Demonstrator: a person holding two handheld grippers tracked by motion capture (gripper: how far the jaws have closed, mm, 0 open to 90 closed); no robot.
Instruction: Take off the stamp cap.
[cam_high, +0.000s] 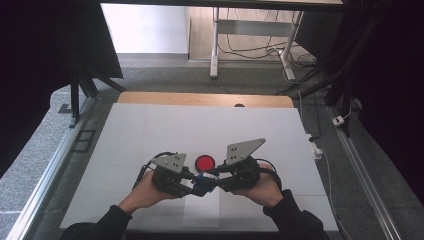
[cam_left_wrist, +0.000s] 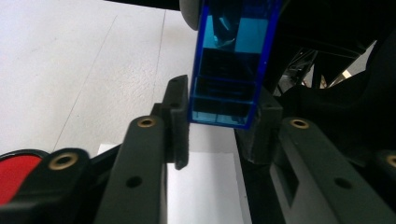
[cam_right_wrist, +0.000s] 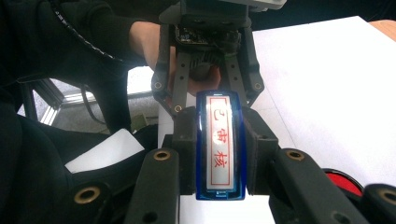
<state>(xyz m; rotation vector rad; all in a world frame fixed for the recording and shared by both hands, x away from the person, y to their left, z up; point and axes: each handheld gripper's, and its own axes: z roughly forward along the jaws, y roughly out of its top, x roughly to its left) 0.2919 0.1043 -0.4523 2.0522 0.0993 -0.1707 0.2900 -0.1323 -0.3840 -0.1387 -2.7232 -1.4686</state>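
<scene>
A blue see-through stamp (cam_high: 203, 183) hangs between both grippers just above the table's near middle. My left gripper (cam_high: 195, 181) is shut on one end of the stamp (cam_left_wrist: 224, 93), a jaw pressed on each side. My right gripper (cam_high: 214, 179) is shut on the other end. In the right gripper view the stamp's white face (cam_right_wrist: 220, 144) with red characters points at the camera between my right gripper's (cam_right_wrist: 220, 154) jaws. Farther off, the left gripper (cam_right_wrist: 212, 103) clasps the far end. A round red ink pad (cam_high: 204, 162) lies on the table just beyond the grippers.
The table carries a white sheet (cam_high: 150, 130) with a bare wooden strip (cam_high: 200, 98) at the far edge. A white paper slip (cam_high: 201, 212) lies under the grippers near the front edge. Aluminium rails (cam_high: 45, 175) run along both sides, and desk legs and cables stand beyond.
</scene>
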